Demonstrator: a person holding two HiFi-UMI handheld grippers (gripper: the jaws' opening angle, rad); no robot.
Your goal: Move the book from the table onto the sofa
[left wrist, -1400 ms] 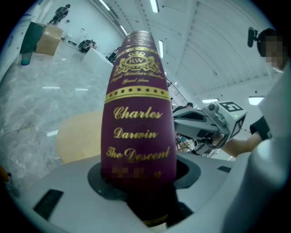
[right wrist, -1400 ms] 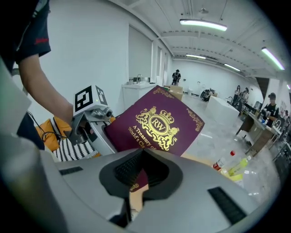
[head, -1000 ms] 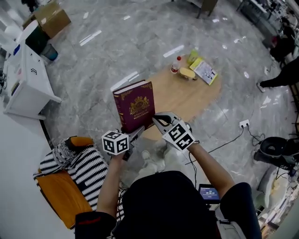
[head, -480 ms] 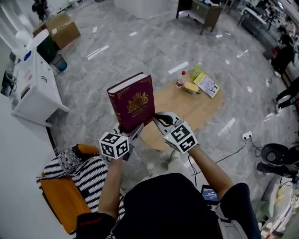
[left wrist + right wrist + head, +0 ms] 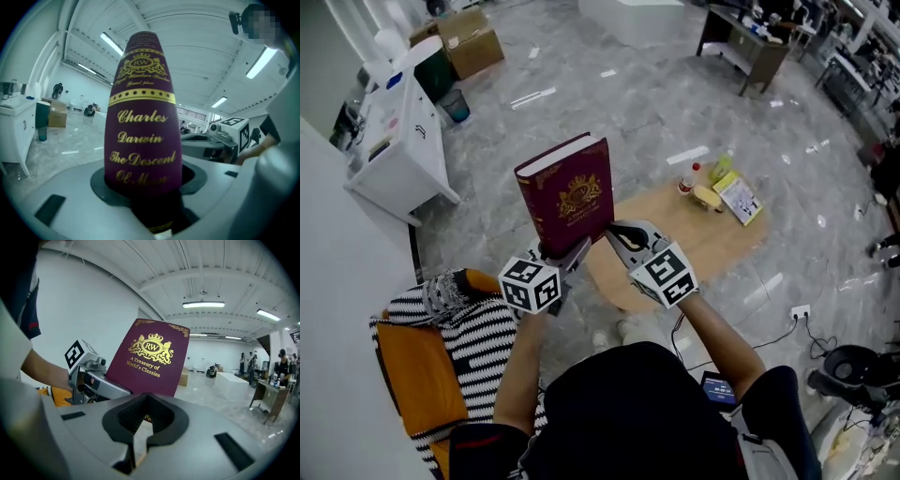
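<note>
A maroon hardback book (image 5: 570, 192) with gold print stands upright in the air above the near edge of the oval wooden table (image 5: 712, 239). My left gripper (image 5: 567, 255) is shut on its lower spine; in the left gripper view the spine (image 5: 143, 126) fills the gap between the jaws of the left gripper (image 5: 145, 187). My right gripper (image 5: 614, 234) is shut, its tips at the book's lower right corner. In the right gripper view the cover (image 5: 150, 362) rises just beyond the closed right gripper (image 5: 140, 420); whether it pinches the book is hidden.
An orange sofa (image 5: 412, 375) with a striped blanket (image 5: 478, 337) lies at lower left. A bottle (image 5: 687, 178), yellow items (image 5: 708, 195) and a booklet (image 5: 739, 197) sit on the table's far end. A white cabinet (image 5: 398, 150) stands at left, a floor socket with cable (image 5: 797, 312) at right.
Both grippers have risen with the book, which now stands higher above the table. The head view has swung, so the sofa and cabinet show more at left.
</note>
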